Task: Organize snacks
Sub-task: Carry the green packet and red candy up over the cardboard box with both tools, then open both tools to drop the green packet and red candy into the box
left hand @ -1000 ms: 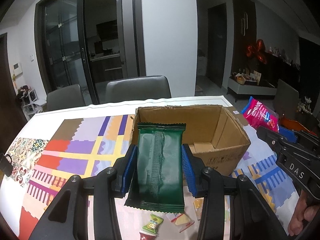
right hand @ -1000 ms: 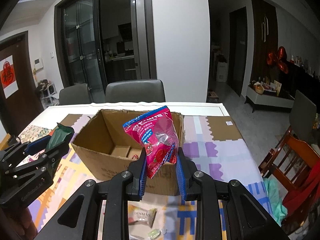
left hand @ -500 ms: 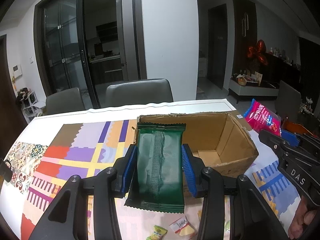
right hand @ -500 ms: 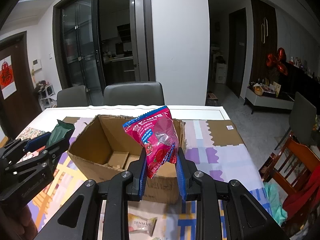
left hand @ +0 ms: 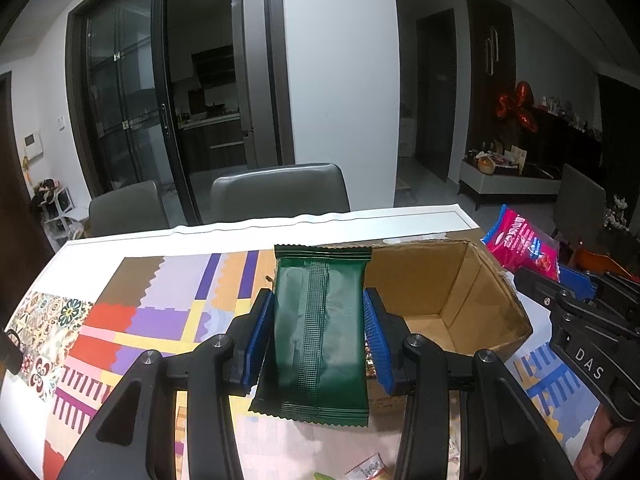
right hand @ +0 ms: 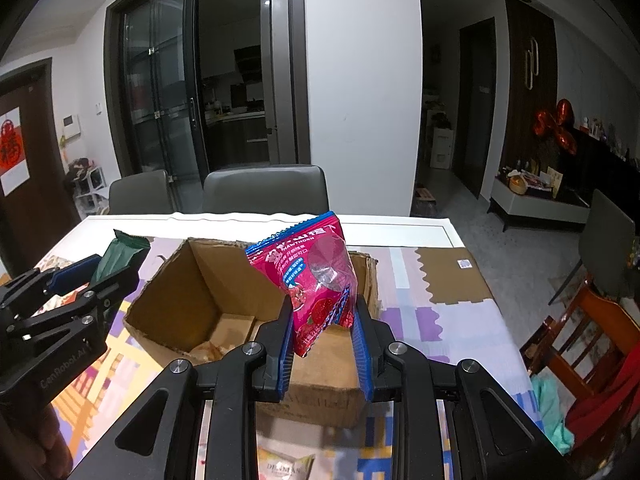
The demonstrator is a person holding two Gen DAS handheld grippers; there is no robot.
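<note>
An open cardboard box stands on the table. My left gripper is shut on a dark green snack packet, held upright over the box's near left rim; it also shows in the right wrist view. My right gripper is shut on a pink-red snack bag, held above the box's near right wall; the bag also shows in the left wrist view. Some items lie on the box floor.
A patterned cloth covers the white table. Small wrapped snacks lie near the front edge. Grey chairs stand behind the table. A wooden chair is at the right.
Both grippers have risen and moved forward towards the box with their packets. The box now sits lower and closer in both views.
</note>
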